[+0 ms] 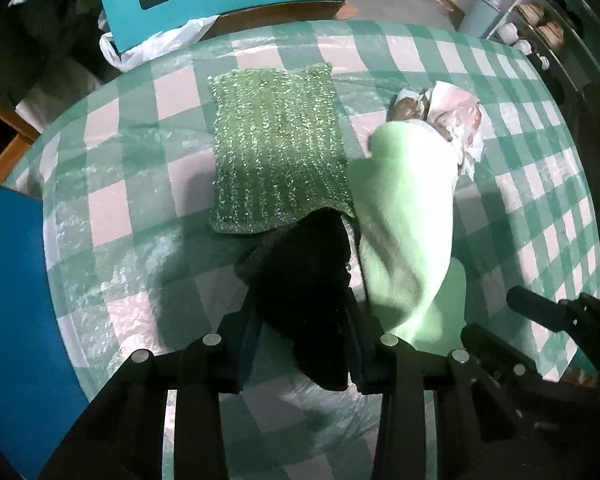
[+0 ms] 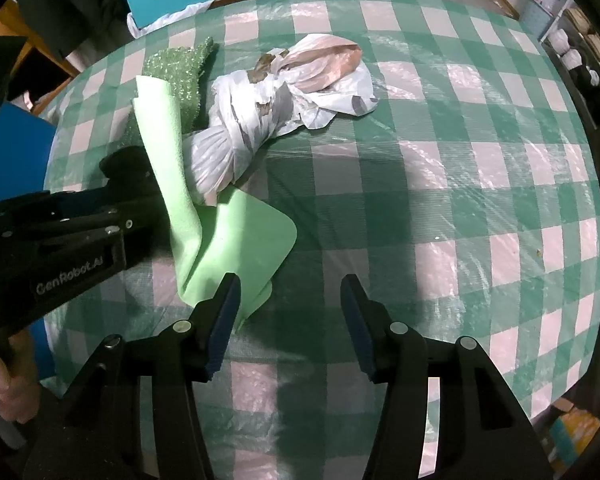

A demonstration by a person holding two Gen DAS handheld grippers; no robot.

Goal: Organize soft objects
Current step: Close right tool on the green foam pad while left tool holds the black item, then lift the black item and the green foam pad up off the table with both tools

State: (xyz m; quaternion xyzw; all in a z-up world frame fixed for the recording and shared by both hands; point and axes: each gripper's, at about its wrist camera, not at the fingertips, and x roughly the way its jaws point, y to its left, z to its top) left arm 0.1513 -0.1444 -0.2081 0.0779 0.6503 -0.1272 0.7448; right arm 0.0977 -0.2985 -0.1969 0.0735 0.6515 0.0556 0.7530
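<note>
From the left wrist: left gripper (image 1: 306, 308) clamped on a dark soft wad (image 1: 308, 280), beside a limp pale green cloth (image 1: 404, 216) and a sparkly green scrub pad (image 1: 278, 148) mid-counter (image 1: 112, 208). From the right wrist: right gripper (image 2: 288, 320) with jaws apart and empty over the cloth's near corner, knotted plastic bag (image 2: 260, 112) lying behind. Likely light, floppy, best pinched at an edge or fold.

The left gripper (image 1: 302, 316), low in its frame, pinches a dark cloth (image 1: 304, 280), while the right gripper (image 2: 290, 328) stands parted and empty at bottom centre.
</note>
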